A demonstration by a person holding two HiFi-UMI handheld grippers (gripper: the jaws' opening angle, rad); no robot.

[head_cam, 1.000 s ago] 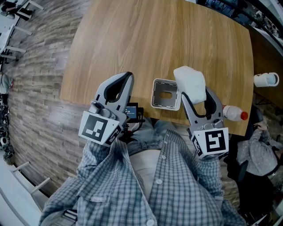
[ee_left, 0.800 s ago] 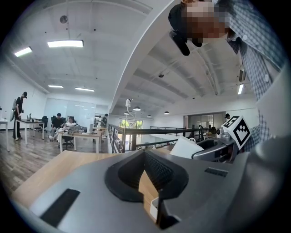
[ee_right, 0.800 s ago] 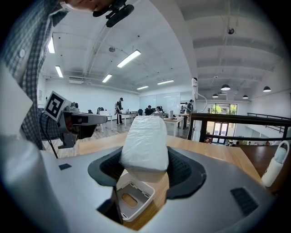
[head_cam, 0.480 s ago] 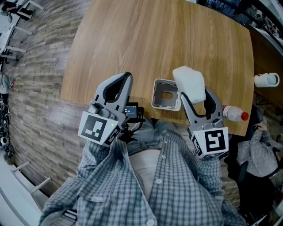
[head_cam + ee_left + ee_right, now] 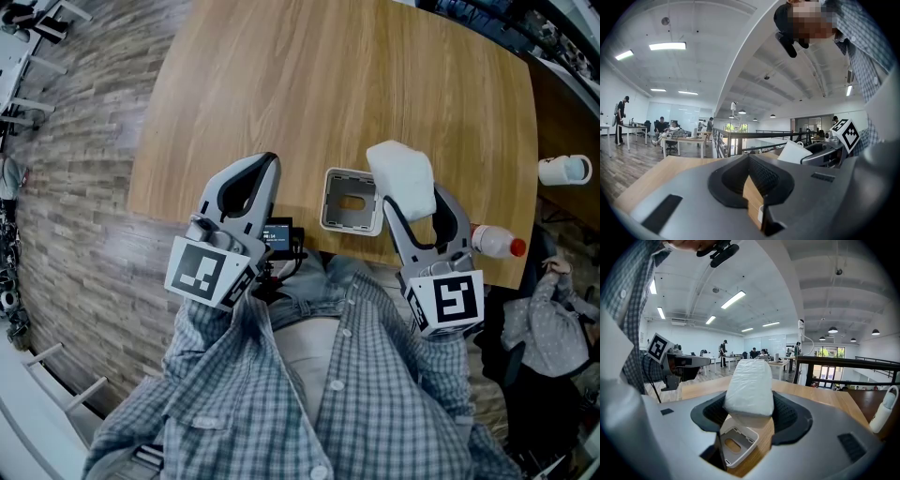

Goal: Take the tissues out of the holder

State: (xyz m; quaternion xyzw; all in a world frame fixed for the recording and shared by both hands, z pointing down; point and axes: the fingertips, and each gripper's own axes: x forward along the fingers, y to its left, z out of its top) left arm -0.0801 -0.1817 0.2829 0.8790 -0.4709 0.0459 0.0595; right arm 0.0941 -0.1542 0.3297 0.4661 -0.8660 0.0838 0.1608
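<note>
Right gripper view: my right tool (image 5: 750, 404) clamps the tissue pack (image 5: 749, 380) above the holder (image 5: 743, 455) to clear it. Left tool (image 5: 749, 161) is clenched, empty.

Open-plan office. Wood table (image 5: 328, 84) on plank floor (image 5: 75, 234). White ceiling (image 5: 703, 18), strip lights (image 5: 668, 46) lit. Desks (image 5: 686, 138) with seated people in the distance; dark railing (image 5: 759, 136) beyond table.

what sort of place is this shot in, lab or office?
Most likely an open-plan office or shared workspace, perhaps on an upper level: people sit at desks in the background, long strip lights run overhead, and a dark railing borders the floor behind the wooden table.
</note>
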